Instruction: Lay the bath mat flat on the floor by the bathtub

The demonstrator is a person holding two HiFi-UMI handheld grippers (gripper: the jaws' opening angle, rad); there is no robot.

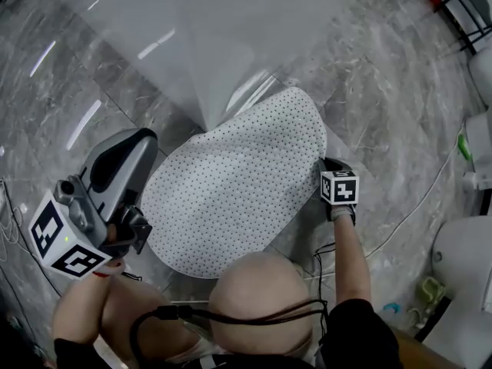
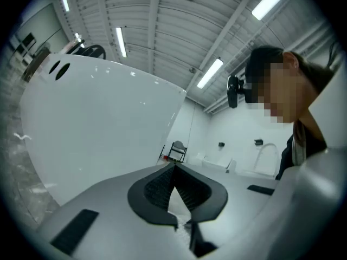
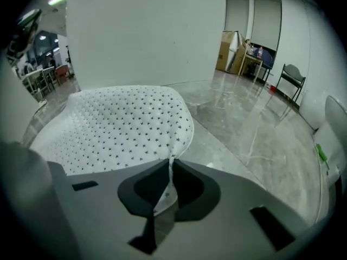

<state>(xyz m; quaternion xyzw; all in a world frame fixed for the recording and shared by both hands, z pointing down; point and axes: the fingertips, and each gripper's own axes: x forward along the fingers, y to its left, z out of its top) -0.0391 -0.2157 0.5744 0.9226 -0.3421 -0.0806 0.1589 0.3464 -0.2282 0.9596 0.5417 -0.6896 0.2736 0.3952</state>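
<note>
Right arm (image 1: 347, 260) is stretched forward, and the right tool (image 1: 323, 166) tips steeply down at the right edge of the one bath mat (image 1: 238, 183). Its jaws are pressed together on that edge, pinching a flap of star-dotted white. The left tool (image 1: 140, 234) sits close in by the knee (image 1: 84, 306), held level at the mat's near-left rim. Its jaws are closed tip to tip on a speckled white sliver. One marker cube (image 1: 339, 187) per tool, two in all. The mat lies spread on the grey floor (image 1: 369, 106), just before the single white bathtub (image 1: 200, 29).
</note>
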